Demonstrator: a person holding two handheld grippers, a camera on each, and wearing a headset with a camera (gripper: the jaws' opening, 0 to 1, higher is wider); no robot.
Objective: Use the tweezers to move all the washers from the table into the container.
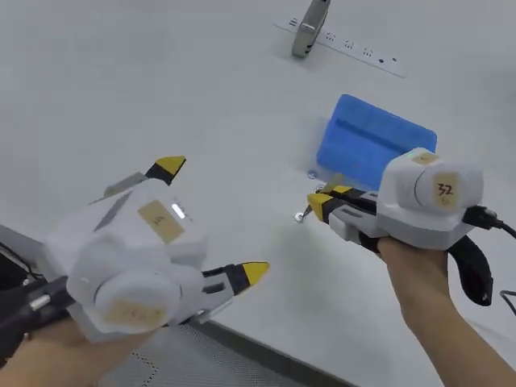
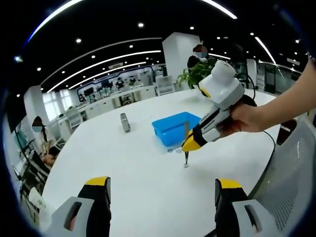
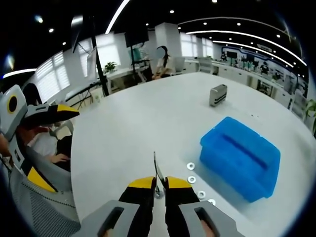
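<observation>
Hanging over the near edge of the table [image 1: 242, 97], the left gripper [image 1: 211, 219] is wide open and holds nothing. The right gripper [image 1: 326, 200] is squeezed tight on the tweezers [image 3: 157, 174]. The washers [image 3: 191, 179] lie in a row on the table, just beside the blue container [image 1: 375, 145].

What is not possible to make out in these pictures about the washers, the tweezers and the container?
The washers: in the head view the right gripper covers part of their row, so no sure count there.
The tweezers: whether the tips grip one is too small to tell in the head and left gripper views.
The container: its inside is blurred in the right gripper view; its near wall hides it in the left gripper view.
</observation>
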